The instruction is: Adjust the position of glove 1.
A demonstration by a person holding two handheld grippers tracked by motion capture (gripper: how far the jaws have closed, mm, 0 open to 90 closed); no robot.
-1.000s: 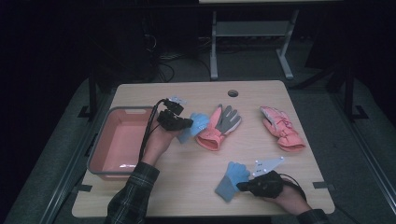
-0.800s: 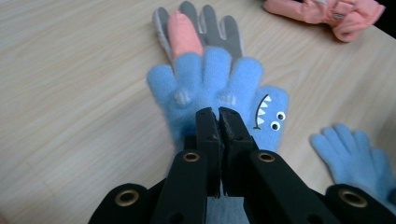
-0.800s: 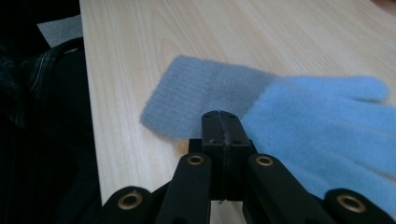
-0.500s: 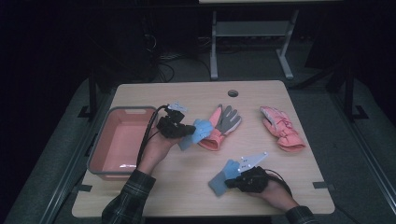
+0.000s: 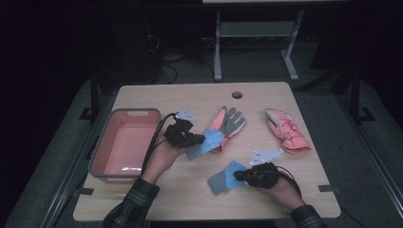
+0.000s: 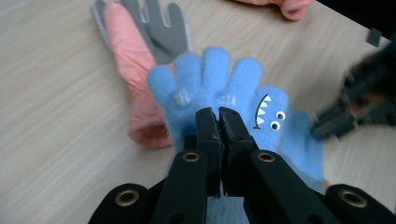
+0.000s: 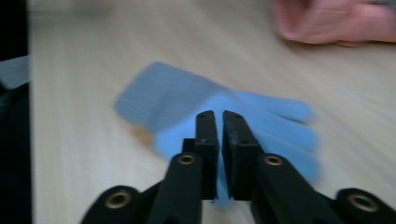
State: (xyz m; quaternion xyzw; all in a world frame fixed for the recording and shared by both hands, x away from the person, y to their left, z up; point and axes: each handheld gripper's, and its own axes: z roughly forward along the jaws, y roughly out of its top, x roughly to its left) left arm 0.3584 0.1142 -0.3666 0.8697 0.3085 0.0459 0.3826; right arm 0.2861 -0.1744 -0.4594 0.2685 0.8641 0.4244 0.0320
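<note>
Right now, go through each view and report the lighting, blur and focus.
High view: room dark around the lit table, everything fairly sharp. Left gripper view: blue shark-face glove crisp, the other gripper at the right edge smeared. Right gripper view: plain blue glove and the pink glove motion-blurred, jaws sharp.

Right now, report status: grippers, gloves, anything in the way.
Left gripper shut on the shark-face blue glove, held over the pink-and-grey glove. Right gripper just easing open, second blue glove between its fingers. Bin path unobstructed.

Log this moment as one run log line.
left claw: shut on shark glove | right claw: just been opening, plain blue glove between jaws | bin: empty
</note>
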